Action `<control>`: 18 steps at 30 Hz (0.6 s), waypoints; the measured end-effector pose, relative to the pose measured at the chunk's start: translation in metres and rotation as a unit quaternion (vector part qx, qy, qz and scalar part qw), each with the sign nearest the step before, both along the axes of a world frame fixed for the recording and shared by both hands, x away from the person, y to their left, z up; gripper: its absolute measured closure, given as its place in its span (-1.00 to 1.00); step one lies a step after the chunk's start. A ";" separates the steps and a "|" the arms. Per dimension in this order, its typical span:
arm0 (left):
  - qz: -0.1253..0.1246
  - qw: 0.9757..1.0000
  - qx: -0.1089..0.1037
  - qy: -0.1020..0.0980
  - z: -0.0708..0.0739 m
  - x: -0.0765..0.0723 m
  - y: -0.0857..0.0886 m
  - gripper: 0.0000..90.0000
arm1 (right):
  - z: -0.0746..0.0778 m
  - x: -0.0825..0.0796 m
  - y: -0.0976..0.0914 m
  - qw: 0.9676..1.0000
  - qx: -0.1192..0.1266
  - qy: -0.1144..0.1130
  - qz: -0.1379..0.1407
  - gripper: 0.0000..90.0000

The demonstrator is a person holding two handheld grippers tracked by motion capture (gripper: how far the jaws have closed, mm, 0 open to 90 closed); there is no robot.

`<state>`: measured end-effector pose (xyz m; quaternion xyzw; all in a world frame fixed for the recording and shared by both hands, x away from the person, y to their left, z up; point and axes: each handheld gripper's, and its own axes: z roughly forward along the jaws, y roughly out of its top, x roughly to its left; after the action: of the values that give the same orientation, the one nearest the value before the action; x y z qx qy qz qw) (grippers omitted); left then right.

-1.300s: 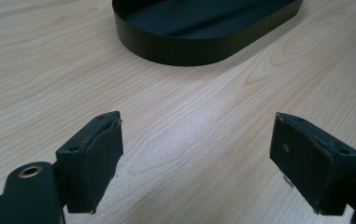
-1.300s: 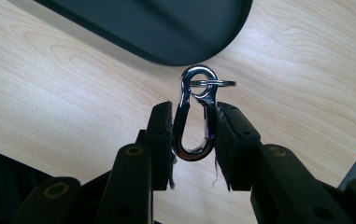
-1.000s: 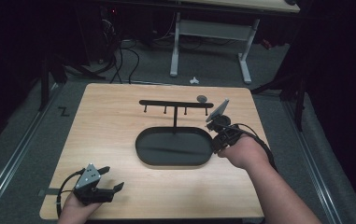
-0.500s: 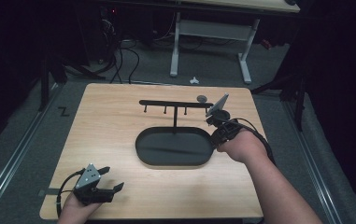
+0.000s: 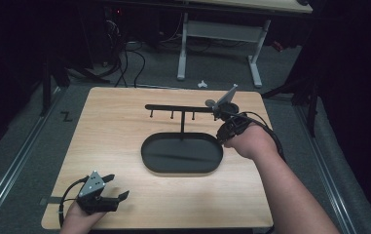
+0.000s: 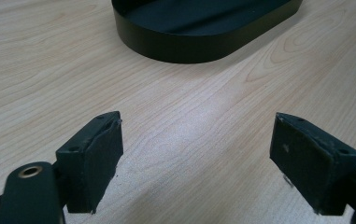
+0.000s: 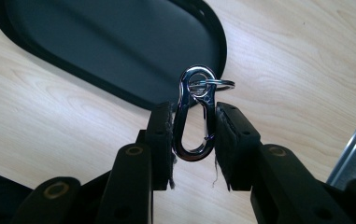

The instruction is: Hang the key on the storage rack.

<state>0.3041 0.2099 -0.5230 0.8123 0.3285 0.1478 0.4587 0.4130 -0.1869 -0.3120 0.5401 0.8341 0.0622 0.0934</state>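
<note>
One shiny metal clip (image 7: 193, 114) with a small ring (image 7: 211, 84) on its top sits between the two black jaws of the right hand-held gripper (image 7: 193, 140). The jaws are clamped on the clip from both sides and hold it up in the air, above the counter (image 7: 49, 116) and just beside the round end of the black tray (image 7: 119, 42).

From the high view, the right hand (image 5: 250, 141) is lifted, with the arm reaching up from the bottom right. Its hand-held gripper points toward the right end of the black rack (image 5: 183, 108). The rack is one thin bar on one post, standing in the tray, and three little pegs hang under the bar.

The left hand-held gripper (image 5: 106, 192) lies low near the front left corner of the counter. Its two jaws stand wide apart with only bare wood between them.
</note>
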 end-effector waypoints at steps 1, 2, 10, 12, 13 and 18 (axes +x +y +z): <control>0.001 1.000 -0.001 0.000 0.000 0.000 0.000 -0.60 | 0.001 0.001 0.000 1.000 0.003 -0.002 0.000 0.52; 0.001 1.000 -0.001 0.000 0.000 0.000 0.000 -0.60 | 0.002 0.002 0.001 1.000 0.003 -0.001 -0.003 0.52; 0.001 1.000 -0.002 -0.001 0.000 -0.001 0.001 -0.60 | 0.010 0.010 0.010 1.000 0.003 -0.009 0.001 0.52; 0.002 1.000 -0.003 -0.001 0.000 0.000 0.001 -0.60 | 0.011 0.012 0.012 1.000 0.002 -0.009 0.003 0.52; 0.001 1.000 -0.002 0.000 0.001 0.000 0.001 -0.60 | 0.012 0.013 0.013 1.000 0.002 -0.009 0.004 0.52; 0.001 1.000 -0.001 -0.001 0.000 0.000 0.001 -0.60 | 0.014 0.018 0.013 1.000 0.002 -0.012 -0.001 0.52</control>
<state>0.3037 0.2108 -0.5228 0.8113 0.3290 0.1487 0.4598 0.4313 -0.1738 -0.2977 0.5406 0.8321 0.0698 0.1023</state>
